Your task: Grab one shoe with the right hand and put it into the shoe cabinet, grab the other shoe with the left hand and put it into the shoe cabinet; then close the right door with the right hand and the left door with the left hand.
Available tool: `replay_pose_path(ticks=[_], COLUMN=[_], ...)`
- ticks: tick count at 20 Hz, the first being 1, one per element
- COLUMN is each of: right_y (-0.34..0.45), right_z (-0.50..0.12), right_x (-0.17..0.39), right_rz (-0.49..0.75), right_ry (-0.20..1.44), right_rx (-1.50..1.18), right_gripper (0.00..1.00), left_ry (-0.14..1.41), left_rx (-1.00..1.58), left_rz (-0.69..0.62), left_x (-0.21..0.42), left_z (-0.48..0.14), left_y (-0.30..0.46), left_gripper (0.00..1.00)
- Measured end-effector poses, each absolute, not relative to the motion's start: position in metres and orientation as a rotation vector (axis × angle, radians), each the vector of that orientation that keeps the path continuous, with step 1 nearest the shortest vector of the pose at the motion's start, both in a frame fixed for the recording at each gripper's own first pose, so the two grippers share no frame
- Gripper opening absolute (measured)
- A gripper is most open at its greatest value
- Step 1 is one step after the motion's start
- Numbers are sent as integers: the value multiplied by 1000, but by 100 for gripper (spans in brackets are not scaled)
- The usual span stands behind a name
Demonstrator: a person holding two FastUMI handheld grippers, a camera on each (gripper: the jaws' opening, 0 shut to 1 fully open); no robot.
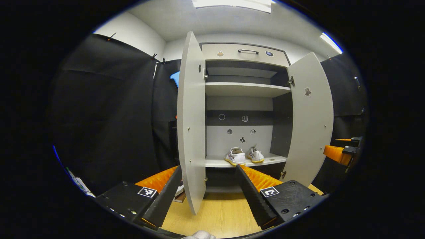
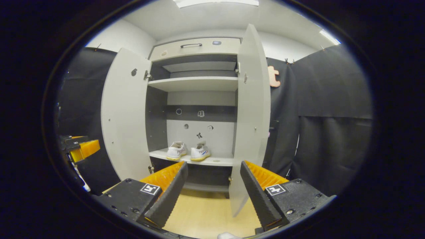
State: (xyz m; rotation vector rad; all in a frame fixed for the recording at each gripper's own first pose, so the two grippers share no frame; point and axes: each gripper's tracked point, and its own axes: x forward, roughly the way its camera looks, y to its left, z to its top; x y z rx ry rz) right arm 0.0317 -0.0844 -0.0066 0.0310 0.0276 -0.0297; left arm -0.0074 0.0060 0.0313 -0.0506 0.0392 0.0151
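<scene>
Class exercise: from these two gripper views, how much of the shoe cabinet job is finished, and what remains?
Done: both white low-top shoes sit side by side on the lower shelf of the pale grey shoe cabinet. In hand: nothing; the left tongs and right tongs are open and empty, each facing a door edge. Left: both doors stand wide open, so the right door and then the left door need closing.
</scene>
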Motion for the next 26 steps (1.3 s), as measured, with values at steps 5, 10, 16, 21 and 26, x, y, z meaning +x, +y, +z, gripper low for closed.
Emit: replay_pose_path(ticks=[5,10,16,21,26], right_y=[-180,-261,-261,-239,-177], right_z=[5,2,-1,0,2], right_x=[37,64,105,110,119], right_rz=[-196,-315,-248,-148,2], right_ry=[-2,8,34,24,29], right_rx=[-5,43,44,67,62], right_gripper=[100,100,100,92,93], left_ry=[18,29,42,44,46], left_rx=[-61,-57,-47,-46,-54], left_rz=[-5,4,27,51,77], left_x=[-4,3,9,7,1], left_z=[37,35,36,33,33], left_y=[-16,-34,-46,-50,-48], left_gripper=[97,97,97,97,97])
